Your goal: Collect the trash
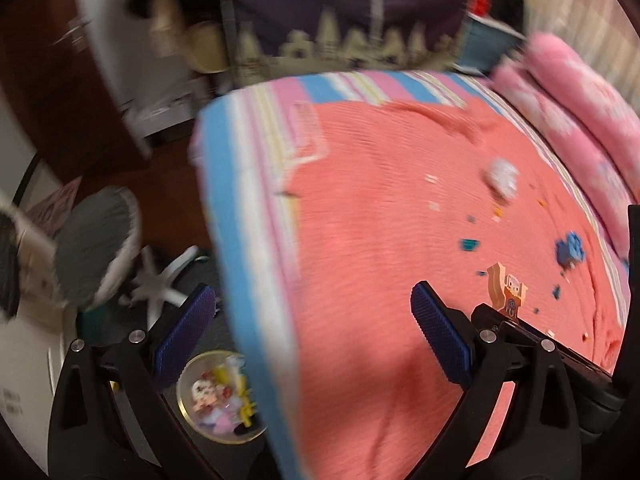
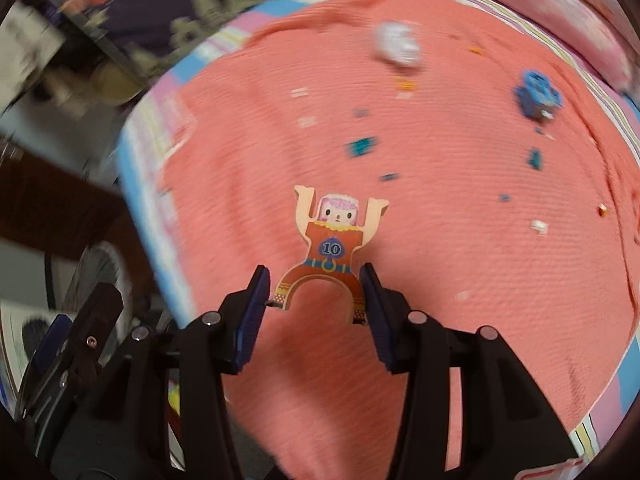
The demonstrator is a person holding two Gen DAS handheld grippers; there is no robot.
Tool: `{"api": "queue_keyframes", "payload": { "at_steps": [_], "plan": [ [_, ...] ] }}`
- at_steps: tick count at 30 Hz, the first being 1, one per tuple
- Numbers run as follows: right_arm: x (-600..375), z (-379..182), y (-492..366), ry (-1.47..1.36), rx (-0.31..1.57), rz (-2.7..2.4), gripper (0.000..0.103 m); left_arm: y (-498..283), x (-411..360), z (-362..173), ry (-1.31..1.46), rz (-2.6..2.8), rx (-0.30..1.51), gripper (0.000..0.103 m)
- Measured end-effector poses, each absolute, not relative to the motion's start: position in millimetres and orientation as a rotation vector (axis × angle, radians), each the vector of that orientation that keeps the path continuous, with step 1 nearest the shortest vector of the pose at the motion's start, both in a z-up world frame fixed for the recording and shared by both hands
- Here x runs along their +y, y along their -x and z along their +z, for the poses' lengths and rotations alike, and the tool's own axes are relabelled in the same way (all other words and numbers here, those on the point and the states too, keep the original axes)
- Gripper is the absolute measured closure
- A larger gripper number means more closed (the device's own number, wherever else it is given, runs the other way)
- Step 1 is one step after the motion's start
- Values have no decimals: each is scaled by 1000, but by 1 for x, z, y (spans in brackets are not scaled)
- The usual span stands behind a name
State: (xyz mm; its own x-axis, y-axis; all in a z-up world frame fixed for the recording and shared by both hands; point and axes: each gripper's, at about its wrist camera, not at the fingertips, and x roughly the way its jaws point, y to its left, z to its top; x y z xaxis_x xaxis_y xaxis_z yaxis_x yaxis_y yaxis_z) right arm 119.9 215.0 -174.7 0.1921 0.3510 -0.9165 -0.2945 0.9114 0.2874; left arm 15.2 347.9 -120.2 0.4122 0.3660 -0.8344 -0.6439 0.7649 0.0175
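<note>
Bedding fills most of both views: I see a bed (image 1: 256, 240) whose coral-pink sheet (image 2: 440, 280) is bordered with blue, pink and white stripes along its edges. A folded pink fleece blanket (image 1: 568, 120) lies along the bed's far right edge, and a dark purple cloth with a pale skyline print (image 1: 340, 20) sits beyond the far end. On the floor off the bed's left edge I make out a grey slipper (image 1: 96, 248), and nearer to me a round clear bowl (image 1: 218, 396) holding small colourful bits.

My right tool (image 2: 316, 292) is clamped on a flat wooden figure (image 2: 332, 244), its pads pressing the two legs from either side; the figure has raised arms, pink hair and an orange suit marked "10", and it stands upright above the near middle of the sheet. My left tool (image 1: 312, 320) hangs with its fingers wide apart and nothing between them, straddling the bed's left edge.

Scattered toward the far right of the sheet are a crumpled white wad (image 2: 398, 46), a blue brick cluster (image 2: 538, 94), a teal piece (image 2: 360, 147) and many tiny specks, too blurred for me to name.
</note>
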Motion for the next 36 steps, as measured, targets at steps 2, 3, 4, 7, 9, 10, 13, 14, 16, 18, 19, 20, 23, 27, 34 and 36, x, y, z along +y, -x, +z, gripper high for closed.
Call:
{"api": "queue_keyframes", "payload": {
  "at_steps": [2,3,4,7,9,10,13,14,16,18,19,20,23,27,34,36],
  "plan": [
    [239,-166,-98,-9,1291,524,58,14,364,-113,362,712,930,7],
    [250,-162,-88,8,1286,553,58,35,375,-108,383,758,913,7],
    [264,-159,-77,29,1282,590,58,50,382,-105,396,788,903,7],
    [301,-152,-42,86,1278,685,58,97,405,-98,434,885,878,7],
    [328,-149,-14,132,1280,754,58,131,421,-95,463,954,863,7],
    [337,-148,-4,149,1281,778,58,144,426,-95,474,978,858,7],
    [371,-151,34,221,1286,857,58,191,446,-100,524,1071,852,7],
    [382,-154,46,248,1291,879,58,206,453,-103,542,1101,855,7],
    [400,-162,69,299,1304,915,58,230,462,-112,576,1145,868,7],
    [413,-169,86,347,1320,939,58,249,469,-121,608,1180,879,7],
    [420,-174,94,369,1326,954,58,259,472,-125,623,1199,883,7],
    [426,-177,101,392,1328,964,58,269,476,-130,644,1217,886,7],
    [441,-186,115,451,1337,990,58,285,485,-142,698,1255,888,7],
    [455,-195,118,496,1352,975,41,294,492,-147,732,1286,890,7],
    [450,-197,106,463,1363,950,41,280,495,-145,710,1251,893,7],
    [443,-194,96,439,1356,929,41,271,493,-143,696,1229,894,7]
  ]
}}
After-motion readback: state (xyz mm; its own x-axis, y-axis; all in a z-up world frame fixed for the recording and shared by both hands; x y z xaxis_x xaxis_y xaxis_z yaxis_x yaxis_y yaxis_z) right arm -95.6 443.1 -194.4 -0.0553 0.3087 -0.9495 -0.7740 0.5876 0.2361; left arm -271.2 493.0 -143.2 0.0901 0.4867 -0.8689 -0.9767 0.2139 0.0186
